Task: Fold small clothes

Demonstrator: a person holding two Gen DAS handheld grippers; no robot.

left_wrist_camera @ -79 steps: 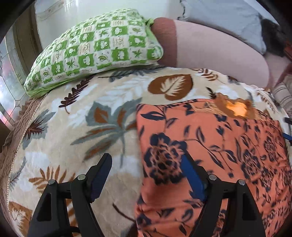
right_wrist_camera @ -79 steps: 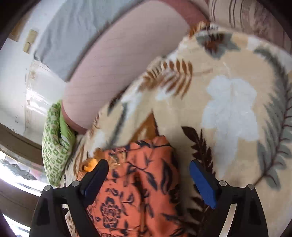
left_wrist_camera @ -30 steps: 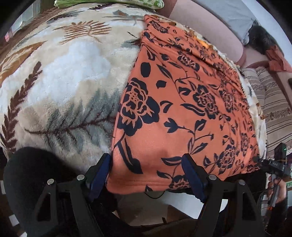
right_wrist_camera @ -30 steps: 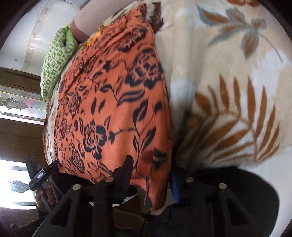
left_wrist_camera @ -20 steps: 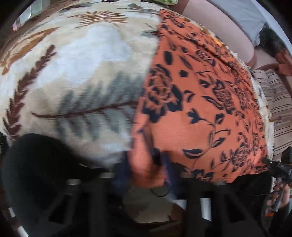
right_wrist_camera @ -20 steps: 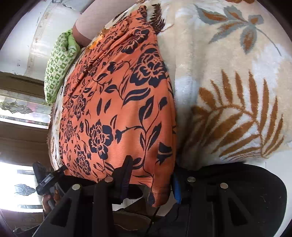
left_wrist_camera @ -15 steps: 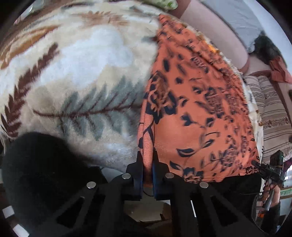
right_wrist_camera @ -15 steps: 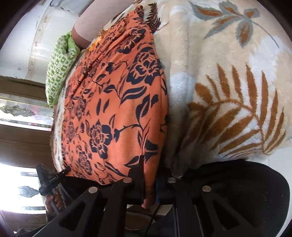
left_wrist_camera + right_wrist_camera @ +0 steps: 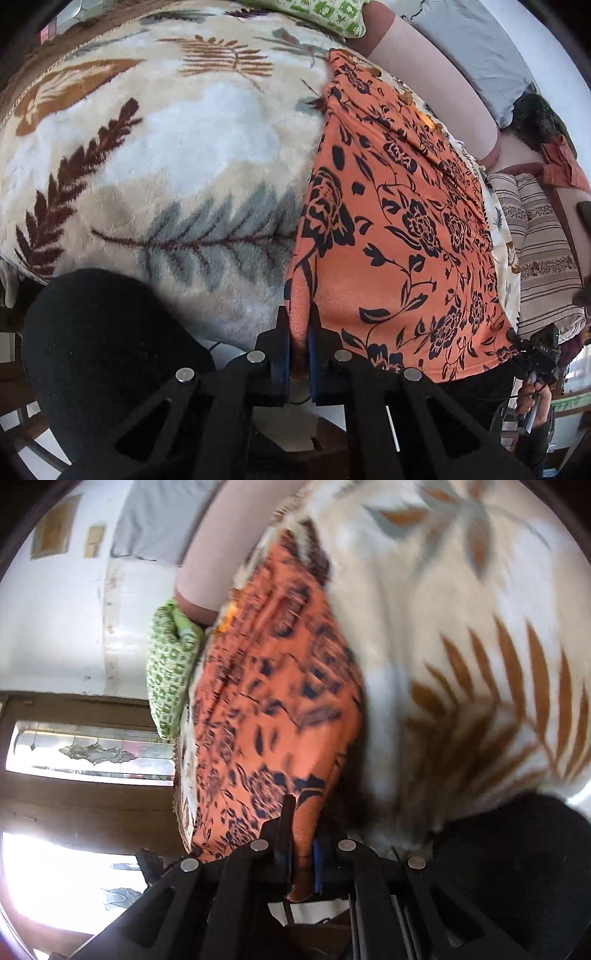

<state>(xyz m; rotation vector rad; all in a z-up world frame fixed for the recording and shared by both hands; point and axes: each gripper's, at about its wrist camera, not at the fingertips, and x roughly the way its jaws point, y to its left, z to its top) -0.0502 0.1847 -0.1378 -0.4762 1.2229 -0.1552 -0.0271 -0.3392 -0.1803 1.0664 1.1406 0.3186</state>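
Note:
An orange garment with a dark floral print (image 9: 399, 221) lies spread on a leaf-patterned blanket (image 9: 166, 166). My left gripper (image 9: 298, 332) is shut on the garment's near left corner at the blanket's front edge. My right gripper (image 9: 303, 845) is shut on the garment's near right corner (image 9: 306, 812); the garment (image 9: 273, 709) stretches away from it in the blurred right wrist view. The other gripper shows at the garment's far near corner in the left wrist view (image 9: 532, 354).
A green checked pillow (image 9: 325, 14) (image 9: 170, 672) lies at the far end of the blanket. A pink backrest (image 9: 432, 81) and grey cushion (image 9: 476, 48) stand behind. A striped cloth (image 9: 539, 251) lies right of the garment. The person's dark knee (image 9: 107, 350) is close in front.
Both grippers came from the garment's far end to its near edge and closed on the two near corners. The right gripper now lifts its corner; its view is blurred.

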